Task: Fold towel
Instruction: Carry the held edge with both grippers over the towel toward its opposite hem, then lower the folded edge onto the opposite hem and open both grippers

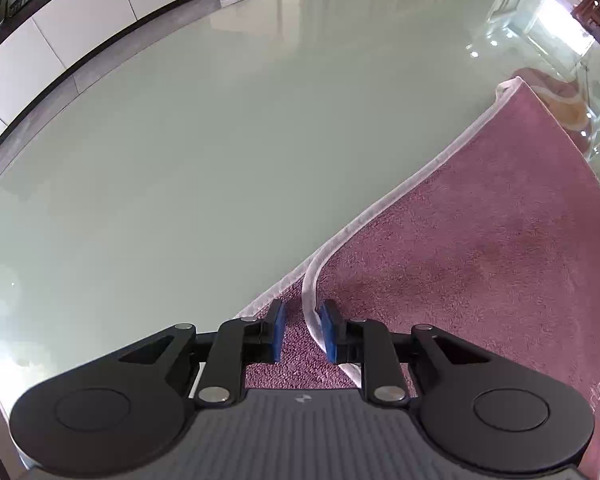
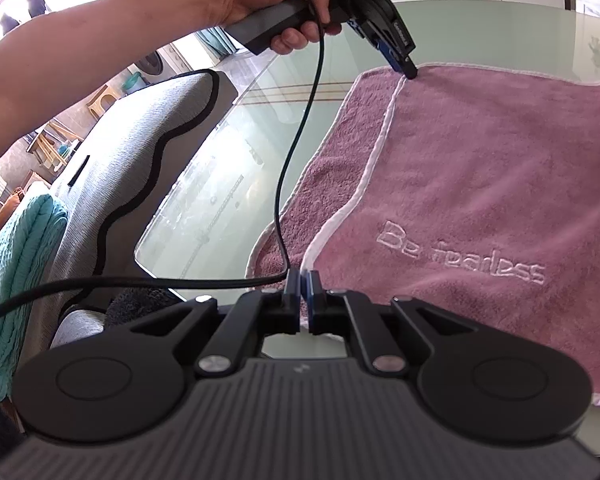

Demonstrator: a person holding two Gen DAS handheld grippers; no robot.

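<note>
The pink towel (image 2: pixel 480 168) lies on the glass table (image 1: pixel 180 140), already folded once, with the top layer's white edge not matching the lower one. The left tool (image 1: pixel 302 330) stands released over the far corner, its jaws apart around the hem, while the right tool (image 2: pixel 303 280) is clenched on the near corner. To do this step well, I think the right one should let go only when both edges lie flat.
</note>
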